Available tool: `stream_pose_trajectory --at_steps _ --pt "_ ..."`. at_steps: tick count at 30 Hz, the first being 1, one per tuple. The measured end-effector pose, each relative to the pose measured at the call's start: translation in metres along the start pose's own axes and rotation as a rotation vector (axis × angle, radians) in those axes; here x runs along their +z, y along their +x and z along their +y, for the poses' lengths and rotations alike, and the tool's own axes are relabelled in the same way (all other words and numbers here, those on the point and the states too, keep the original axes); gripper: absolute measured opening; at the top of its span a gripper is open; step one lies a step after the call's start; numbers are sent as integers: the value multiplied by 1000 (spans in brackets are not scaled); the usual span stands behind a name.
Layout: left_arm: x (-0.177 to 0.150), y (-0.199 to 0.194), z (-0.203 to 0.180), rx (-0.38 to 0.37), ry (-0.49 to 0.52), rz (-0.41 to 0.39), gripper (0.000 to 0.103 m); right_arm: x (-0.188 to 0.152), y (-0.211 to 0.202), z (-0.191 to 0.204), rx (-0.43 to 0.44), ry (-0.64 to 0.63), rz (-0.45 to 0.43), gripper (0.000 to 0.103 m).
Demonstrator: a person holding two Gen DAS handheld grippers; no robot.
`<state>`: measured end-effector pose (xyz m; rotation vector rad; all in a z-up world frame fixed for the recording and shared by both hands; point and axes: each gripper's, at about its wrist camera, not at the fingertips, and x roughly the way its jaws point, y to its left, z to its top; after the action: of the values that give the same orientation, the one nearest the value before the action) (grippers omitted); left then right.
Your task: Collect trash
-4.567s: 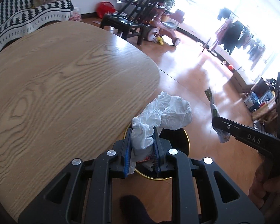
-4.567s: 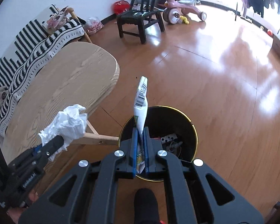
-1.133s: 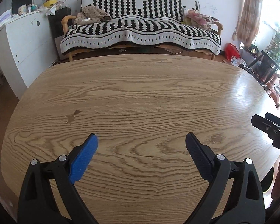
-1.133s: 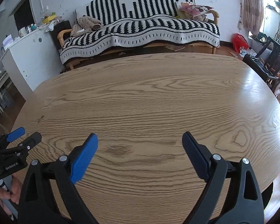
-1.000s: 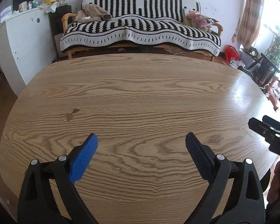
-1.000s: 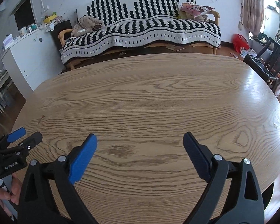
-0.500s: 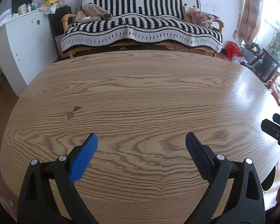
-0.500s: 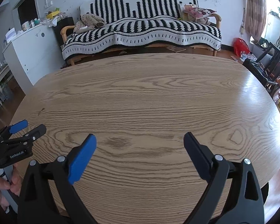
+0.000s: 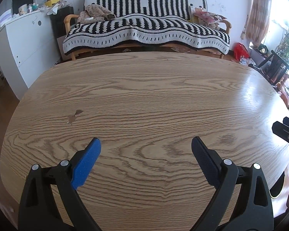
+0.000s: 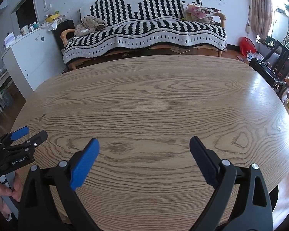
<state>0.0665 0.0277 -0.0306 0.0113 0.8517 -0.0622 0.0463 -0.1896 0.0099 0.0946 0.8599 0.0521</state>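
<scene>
My left gripper [image 9: 146, 150] is open and empty above the near edge of the oval wooden table [image 9: 144, 88]. My right gripper [image 10: 144, 150] is open and empty over the same table [image 10: 154, 96]. The right gripper's tips show at the right edge of the left wrist view [image 9: 286, 130]. The left gripper shows at the left edge of the right wrist view [image 10: 27, 134]. No trash lies on the tabletop. The rim of the black and gold bin [image 9: 279, 187] peeks out under the table's right edge.
A sofa with a black and white striped blanket [image 9: 146, 32] stands behind the table. A white cabinet [image 9: 23, 44] is at the left. A black chair [image 9: 273, 67] and a red bag [image 9: 240, 51] are at the right. A small stain [image 9: 73, 116] marks the tabletop.
Both grippers held trash over the bin 4.6 s ago; now both are open and empty, facing the table. Over the last second both views shifted only slightly.
</scene>
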Motion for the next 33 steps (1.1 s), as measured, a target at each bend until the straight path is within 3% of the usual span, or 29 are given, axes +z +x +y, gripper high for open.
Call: stream_pose_trajectory --at_steps 33 --pt "-1 1 1 -2 1 -1 92 -2 -1 -4 -3 -4 3 91"
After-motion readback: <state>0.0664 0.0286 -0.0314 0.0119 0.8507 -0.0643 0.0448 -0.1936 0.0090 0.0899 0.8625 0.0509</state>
